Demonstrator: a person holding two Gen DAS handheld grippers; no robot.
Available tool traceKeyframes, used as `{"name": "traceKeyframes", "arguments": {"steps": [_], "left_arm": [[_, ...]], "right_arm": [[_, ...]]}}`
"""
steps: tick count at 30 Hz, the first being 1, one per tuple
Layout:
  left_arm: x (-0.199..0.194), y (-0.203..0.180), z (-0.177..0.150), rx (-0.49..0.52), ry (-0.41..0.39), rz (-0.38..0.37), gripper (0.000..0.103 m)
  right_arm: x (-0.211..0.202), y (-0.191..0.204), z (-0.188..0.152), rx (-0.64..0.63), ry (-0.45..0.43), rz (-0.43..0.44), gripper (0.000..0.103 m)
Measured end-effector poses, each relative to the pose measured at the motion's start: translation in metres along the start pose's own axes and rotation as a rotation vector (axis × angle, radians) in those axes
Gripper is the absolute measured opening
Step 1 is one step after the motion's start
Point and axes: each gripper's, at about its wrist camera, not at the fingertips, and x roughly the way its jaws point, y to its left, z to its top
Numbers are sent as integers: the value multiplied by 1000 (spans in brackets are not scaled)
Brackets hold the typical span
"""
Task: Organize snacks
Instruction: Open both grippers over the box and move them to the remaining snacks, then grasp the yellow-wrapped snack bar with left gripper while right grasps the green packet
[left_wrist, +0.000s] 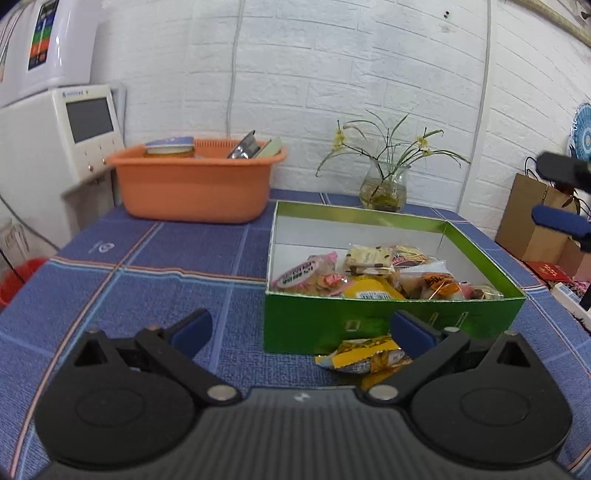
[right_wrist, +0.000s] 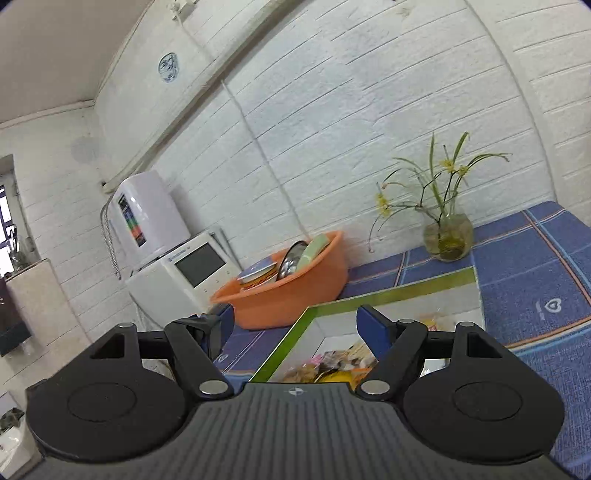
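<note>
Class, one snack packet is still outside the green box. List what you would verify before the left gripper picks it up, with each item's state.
1. Left gripper open and empty: ok.
2. Yellow packet in view on the tablecloth, against the green box: ok.
3. Packet between the fingers: not ok, it lies by the right finger.
4. Room in the box: ok, far half bare.
5. Right gripper empty: ok.

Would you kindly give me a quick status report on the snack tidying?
Both claws, left and right, open, empty. One yellow snack packet on the tablecloth before the green box. Nothing blocking it.
</note>
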Motion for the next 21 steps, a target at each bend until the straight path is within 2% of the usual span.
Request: {"name": "traceKeyframes", "arguments": {"steps": [2, 3, 6, 9, 11, 15, 17, 19, 20, 21], "left_arm": [[4, -1, 1, -16, 15, -44, 103], [7, -4, 2, -10, 25, -59, 103], [20, -19, 3, 36, 53, -63, 103], [42, -35, 2, 85, 112, -56, 103], [57, -43, 1, 108, 151, -35, 103], [76, -44, -6, 115, 185, 6, 102], [82, -36, -10, 86, 214, -16, 97], [85, -24, -13, 44, 236, -52, 89], [85, -19, -14, 24, 244, -73, 84], [83, -16, -15, 28, 238, -78, 81]], "right_arm": [[-7, -1, -15, -9, 61, -13, 103], [-9, -3, -24, -20, 90, -46, 103], [-12, -10, -50, -99, 142, -199, 103], [3, -21, -63, -143, 198, -325, 103], [15, -32, -65, -98, 218, -336, 103], [45, -47, -68, -4, 289, -300, 103], [58, -46, -75, -23, 327, -304, 103], [61, -42, -81, -62, 320, -300, 103], [61, -41, -83, -88, 331, -309, 98], [61, -39, -85, -112, 337, -323, 83]]}}
